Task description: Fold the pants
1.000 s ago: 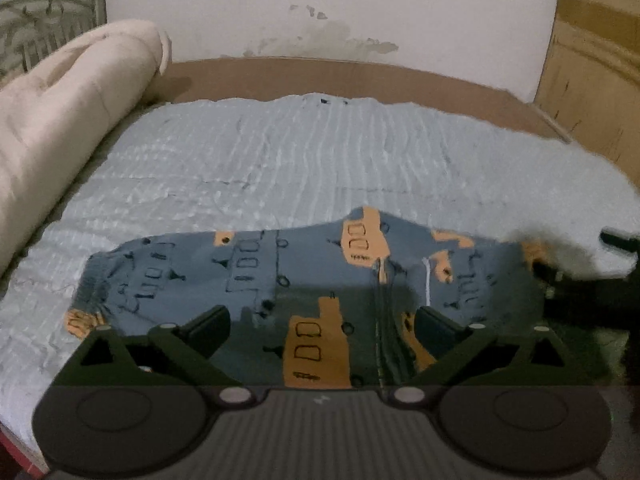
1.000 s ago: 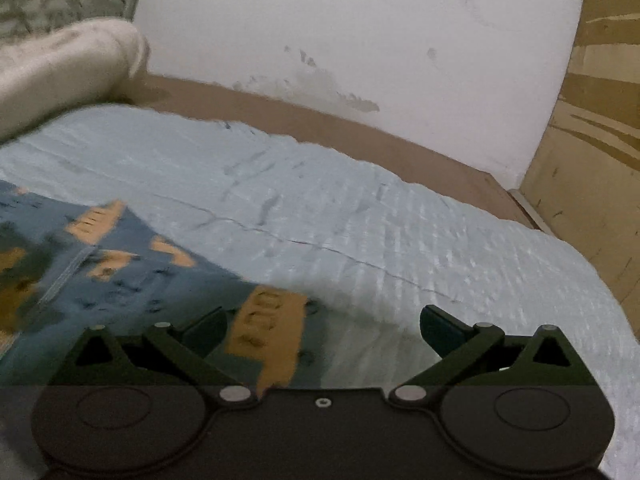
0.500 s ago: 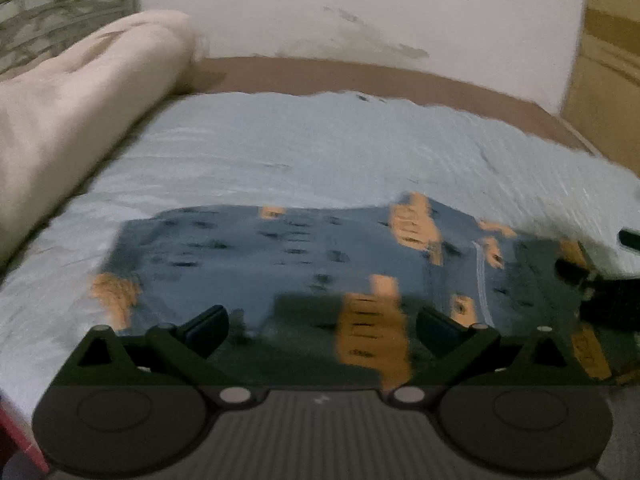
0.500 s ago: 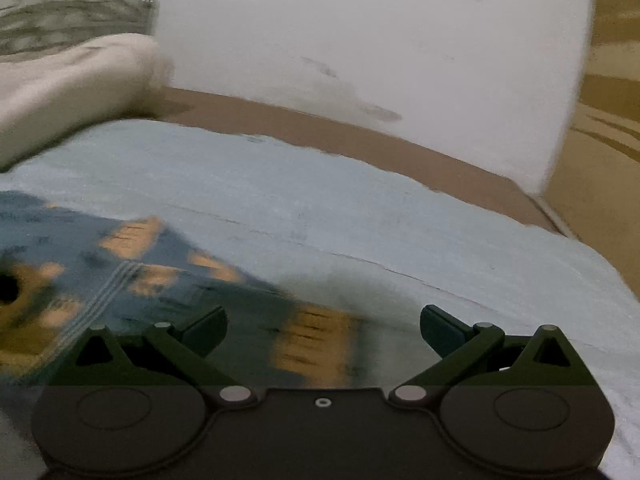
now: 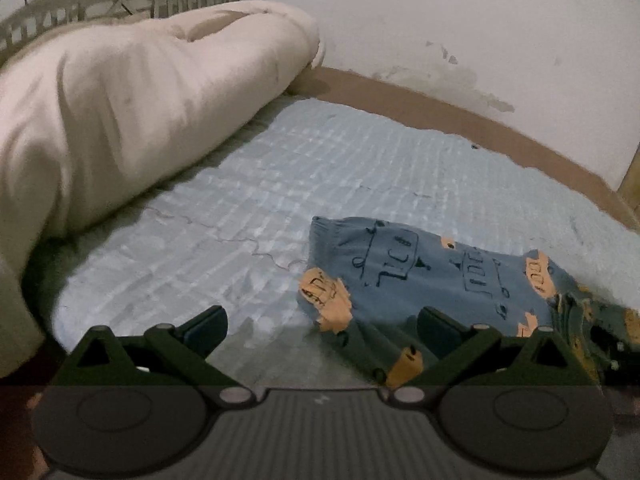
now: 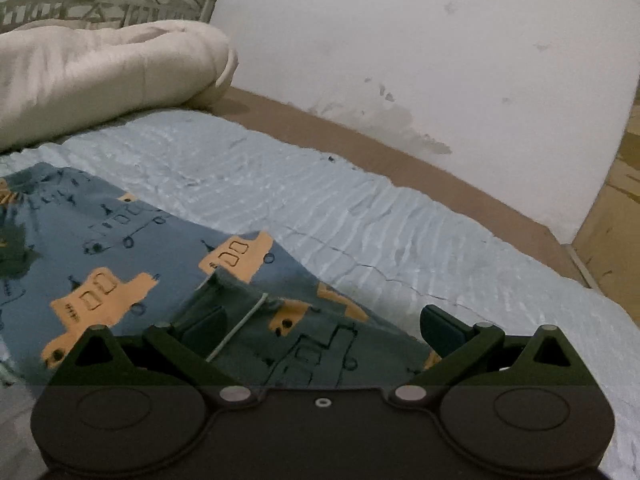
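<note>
The pants [image 5: 420, 280] are blue with orange truck prints and lie flat on the pale blue bedspread [image 5: 280, 184]. In the left wrist view their cuff end lies just ahead and to the right of my left gripper [image 5: 322, 324], which is open and empty. In the right wrist view the pants [image 6: 120, 256] spread to the left, and a folded edge with a pale drawstring [image 6: 240, 324] lies between the fingers of my right gripper [image 6: 322, 326], which is open.
A rolled cream duvet [image 5: 120, 120] lies along the left side of the bed, with a metal headboard [image 5: 120, 4] behind it. A brown bed frame edge [image 6: 400, 156] and white wall run along the far side. A wooden panel [image 6: 616, 240] stands at right.
Both grippers have swung left over the bed. The left view now faces the cuff end and the duvet. The right view now has the pants under its fingers.
</note>
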A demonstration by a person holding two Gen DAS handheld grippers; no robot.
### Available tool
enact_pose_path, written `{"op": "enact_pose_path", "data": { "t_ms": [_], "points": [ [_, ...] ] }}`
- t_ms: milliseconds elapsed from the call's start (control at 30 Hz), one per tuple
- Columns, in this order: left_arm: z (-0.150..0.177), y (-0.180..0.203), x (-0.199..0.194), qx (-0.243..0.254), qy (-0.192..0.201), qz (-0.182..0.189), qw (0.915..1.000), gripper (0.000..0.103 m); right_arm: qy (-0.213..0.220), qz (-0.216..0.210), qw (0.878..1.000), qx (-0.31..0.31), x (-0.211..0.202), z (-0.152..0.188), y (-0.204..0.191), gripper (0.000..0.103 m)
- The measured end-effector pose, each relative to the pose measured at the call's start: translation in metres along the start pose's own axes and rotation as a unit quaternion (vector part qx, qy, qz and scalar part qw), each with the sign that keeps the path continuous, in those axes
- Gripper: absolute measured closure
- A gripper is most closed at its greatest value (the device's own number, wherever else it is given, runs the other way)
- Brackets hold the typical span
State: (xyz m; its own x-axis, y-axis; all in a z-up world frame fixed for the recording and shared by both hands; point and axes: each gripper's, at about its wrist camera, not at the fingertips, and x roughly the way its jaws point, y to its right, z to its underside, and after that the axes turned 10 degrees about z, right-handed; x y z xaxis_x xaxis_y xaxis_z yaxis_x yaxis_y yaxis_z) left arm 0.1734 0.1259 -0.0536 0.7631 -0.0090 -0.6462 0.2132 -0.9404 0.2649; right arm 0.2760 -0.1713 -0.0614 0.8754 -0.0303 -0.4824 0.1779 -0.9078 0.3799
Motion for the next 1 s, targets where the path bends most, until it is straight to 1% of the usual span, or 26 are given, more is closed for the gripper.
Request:
{"op": "enact_pose_path", "data": {
  "t_ms": [133,233,300,367,433,467,500,533,600,667,733,833,933,1000],
  "points": [
    [0.004,-0.008,0.018,-0.005,0.007,0.036,0.9993,0.0,-0.007,0.025,0.999,0.02,-0.023,0.018,-0.01,0.001],
    [0.006,-0.011,0.032,-0.003,0.007,0.059,0.9982,0.0,-0.01,0.041,0.998,0.04,-0.033,0.024,-0.016,0.001],
    [0.005,-0.016,0.041,-0.017,0.004,0.074,0.9971,0.001,-0.017,0.046,0.998,0.041,-0.033,0.029,-0.021,0.001],
    [0.004,-0.023,0.047,-0.046,0.006,0.094,0.9945,0.005,-0.017,0.051,0.998,0.039,-0.033,0.031,-0.023,0.001],
    [0.003,-0.031,0.048,-0.076,0.013,0.107,0.9913,0.02,-0.021,0.049,0.998,0.038,-0.032,0.03,-0.022,0.001],
    [0.003,-0.034,0.048,-0.086,0.015,0.109,0.9902,0.023,-0.022,0.048,0.998,0.039,-0.031,0.03,-0.022,0.001],
    [0.002,-0.037,0.048,-0.092,0.018,0.108,0.9897,0.031,-0.023,0.047,0.998,0.04,-0.031,0.03,-0.021,0.001],
    [0.002,-0.039,0.047,-0.099,0.021,0.106,0.9892,0.041,-0.023,0.047,0.998,0.041,-0.031,0.03,-0.021,0.001],
    [0.002,-0.042,0.047,-0.11,0.019,0.101,0.9886,0.051,-0.022,0.049,0.998,0.042,-0.032,0.03,-0.022,0.001],
    [0.002,-0.043,0.047,-0.115,0.019,0.09,0.9891,0.058,-0.021,0.049,0.998,0.041,-0.032,0.031,-0.022,0.001],
    [0.001,-0.043,0.047,-0.118,0.021,0.08,0.9896,0.073,-0.021,0.047,0.998,0.043,-0.032,0.032,-0.022,0.001],
    [-0.003,-0.04,0.044,-0.118,0.027,0.079,0.9895,0.082,-0.021,0.044,0.998,0.048,-0.032,0.032,-0.02,0.001],
    [-0.01,-0.032,0.037,-0.105,0.038,0.076,0.9909,0.084,-0.02,0.042,0.998,0.051,-0.032,0.031,-0.018,0.001],
    [-0.016,-0.023,0.029,-0.093,0.05,0.08,0.9912,0.084,-0.011,0.044,0.997,0.058,-0.036,0.03,-0.016,0.001]
  ]
}}
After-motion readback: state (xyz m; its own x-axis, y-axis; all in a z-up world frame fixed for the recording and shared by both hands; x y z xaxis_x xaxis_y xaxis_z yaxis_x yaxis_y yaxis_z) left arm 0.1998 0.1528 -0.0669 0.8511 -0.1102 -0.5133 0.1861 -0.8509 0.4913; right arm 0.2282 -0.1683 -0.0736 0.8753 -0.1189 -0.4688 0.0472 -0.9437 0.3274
